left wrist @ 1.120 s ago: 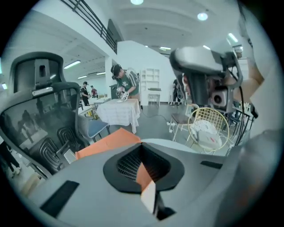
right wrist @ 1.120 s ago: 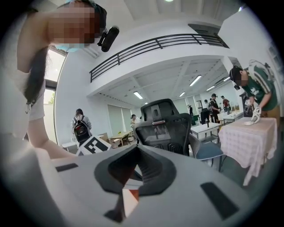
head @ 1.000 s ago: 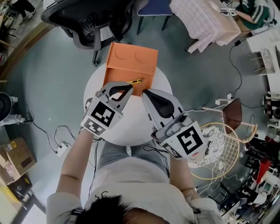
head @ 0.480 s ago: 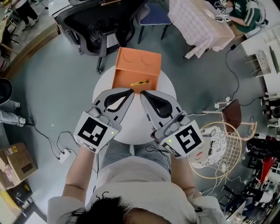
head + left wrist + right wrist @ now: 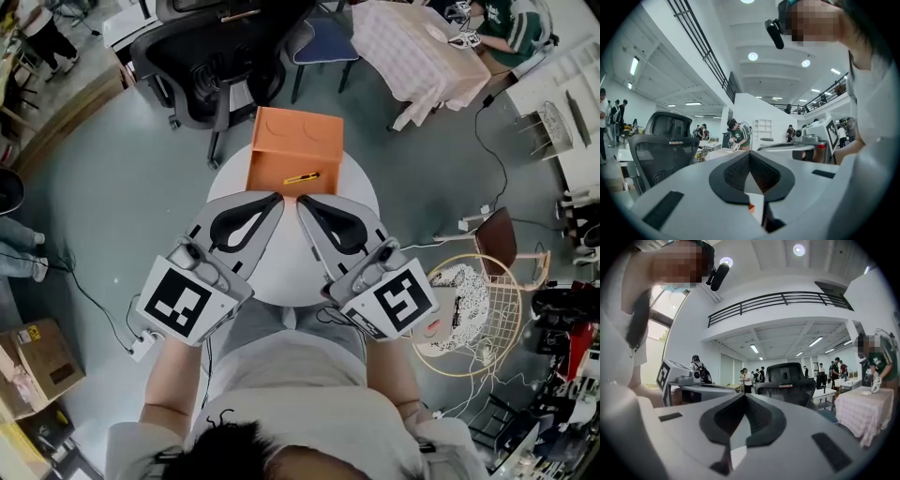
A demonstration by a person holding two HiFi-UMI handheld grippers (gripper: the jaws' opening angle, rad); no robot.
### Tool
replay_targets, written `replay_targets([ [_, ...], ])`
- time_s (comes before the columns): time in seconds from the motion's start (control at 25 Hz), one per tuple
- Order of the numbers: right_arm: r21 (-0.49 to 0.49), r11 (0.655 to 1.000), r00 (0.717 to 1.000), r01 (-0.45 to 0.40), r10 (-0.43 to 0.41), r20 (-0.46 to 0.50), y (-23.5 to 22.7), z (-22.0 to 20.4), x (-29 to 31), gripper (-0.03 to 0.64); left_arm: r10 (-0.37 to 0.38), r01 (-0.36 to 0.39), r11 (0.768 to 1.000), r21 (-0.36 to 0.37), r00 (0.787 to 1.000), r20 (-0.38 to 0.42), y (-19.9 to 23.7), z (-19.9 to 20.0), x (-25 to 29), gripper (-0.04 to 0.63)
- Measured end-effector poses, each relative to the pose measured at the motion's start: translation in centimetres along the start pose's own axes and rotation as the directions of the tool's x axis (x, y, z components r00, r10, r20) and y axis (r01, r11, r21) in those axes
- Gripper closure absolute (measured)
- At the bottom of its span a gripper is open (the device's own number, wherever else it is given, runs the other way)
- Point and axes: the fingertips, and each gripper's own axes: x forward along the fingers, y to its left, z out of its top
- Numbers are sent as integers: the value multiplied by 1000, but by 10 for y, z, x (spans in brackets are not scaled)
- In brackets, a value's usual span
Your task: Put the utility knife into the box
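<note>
At 6 o'clock in the head view, the left claw and the right claw are being held side by side low over the round white counter. Their tips are being pointed toward 12 o'clock, close beside each other. In both gripper views the jaws of each claw are being shown pressed together, with nothing between them.

Both claws are probably being parked empty, short of the box, because the placing looks finished. Just beyond the tips, at 12 o'clock, the yellow-and-black utility knife is being carried by the orange box. It is lying slanted on the box's floor, near the front edge and apart from both claws. The box is being supported on the counter's far part.

Farther out, the counter is being surrounded by grey floor. A black office chair is being seen at 11 o'clock, and a cloth-covered table at 1 o'clock. An open hall with other people is being shown in the gripper views.
</note>
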Motion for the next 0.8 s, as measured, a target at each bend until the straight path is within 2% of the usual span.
replay_targets([
  [0.08,-12,1000,1000,2,-2,2,3,3,1,609,1,-1,1000,11,999,34,-1,6,-4,587],
  [0.44,-43,999,1000,-15,15,18,19,14,8,611,1,0,1000,-2,998,65,0,15,-20,586],
  [0.64,-54,998,1000,-16,16,11,20,17,10,609,-13,12,1000,1,997,77,-1,18,-20,586],
  [0.8,-58,998,1000,-11,11,6,18,17,8,610,-24,24,1000,-5,998,56,-4,14,-16,586],
])
